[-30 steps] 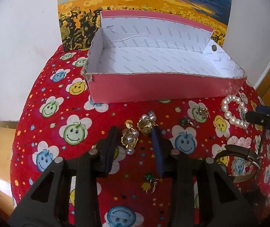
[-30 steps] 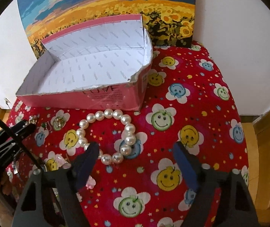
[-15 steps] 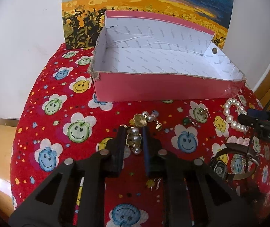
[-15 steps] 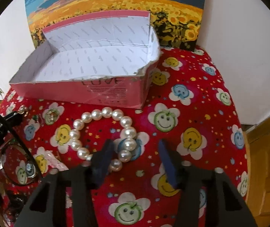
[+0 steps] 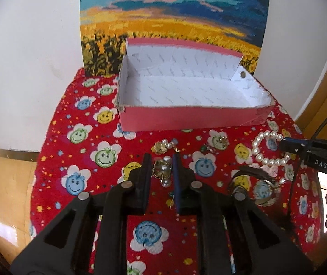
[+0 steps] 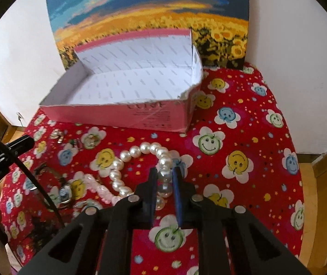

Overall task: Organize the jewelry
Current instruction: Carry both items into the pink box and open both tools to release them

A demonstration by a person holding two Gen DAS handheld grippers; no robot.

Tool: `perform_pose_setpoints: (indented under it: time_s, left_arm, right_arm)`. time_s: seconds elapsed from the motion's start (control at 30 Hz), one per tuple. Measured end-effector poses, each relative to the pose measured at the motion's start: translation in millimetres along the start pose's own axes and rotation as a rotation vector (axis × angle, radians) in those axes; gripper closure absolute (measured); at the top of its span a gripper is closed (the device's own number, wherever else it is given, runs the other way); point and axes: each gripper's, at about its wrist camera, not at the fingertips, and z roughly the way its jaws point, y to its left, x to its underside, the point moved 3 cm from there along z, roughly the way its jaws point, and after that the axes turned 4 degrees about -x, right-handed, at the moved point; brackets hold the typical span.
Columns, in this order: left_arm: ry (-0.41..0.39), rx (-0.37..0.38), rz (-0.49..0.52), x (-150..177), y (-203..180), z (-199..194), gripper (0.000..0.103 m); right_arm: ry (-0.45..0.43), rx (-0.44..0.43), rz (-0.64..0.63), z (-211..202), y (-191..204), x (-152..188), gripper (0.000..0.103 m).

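Pick-up step: left hand-held gripper (image 5: 162, 168) clamped on gold pearl earring (image 5: 163, 169); right hand-held gripper (image 6: 165, 178) closing onto pearl bracelet (image 6: 140, 167). Next: lift, carry into pink box (image 5: 186, 118).

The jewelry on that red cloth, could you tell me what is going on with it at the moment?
A person is sorting it with two tools. The left hand-held gripper is shut on a gold and pearl earring. The right hand-held gripper is closing on the pearl bracelet, with its beads between the jaws. The pink box behind them is empty so far. A matching earring, a watch and other small pieces lie on the red smiley cloth.
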Motion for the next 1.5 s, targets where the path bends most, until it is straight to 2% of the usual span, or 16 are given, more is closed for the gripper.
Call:
perform_pose_setpoints:
  time_s: [0.4, 0.73, 0.97, 1.17, 1.5]
  left_arm:
    - [-0.067, 0.000, 0.032, -23, -5, -31, 0.093]
    - [-0.090, -0.003, 0.059, -56, -11, -30, 0.093]
    - [-0.090, -0.006, 0.073, -83, -17, -6, 0.093]
    - [-0.073, -0.016, 0.080, -100, -20, 25, 0.093]
    - [0.021, -0.020, 0.065, -104, -17, 86, 0.093]
  right_arm:
    - [-0.118, 0.004, -0.070, -56, 18, -17, 0.088]
    - [-0.174, -0.001, -0.105, -69, 27, -57, 0.088]
    - [-0.192, -0.011, -0.105, -52, 31, -97, 0.088]
    - [-0.180, -0.020, -0.111, -22, 29, -128, 0.088]
    - [-0.111, -0.032, -0.083, 45, 11, -143, 0.088]
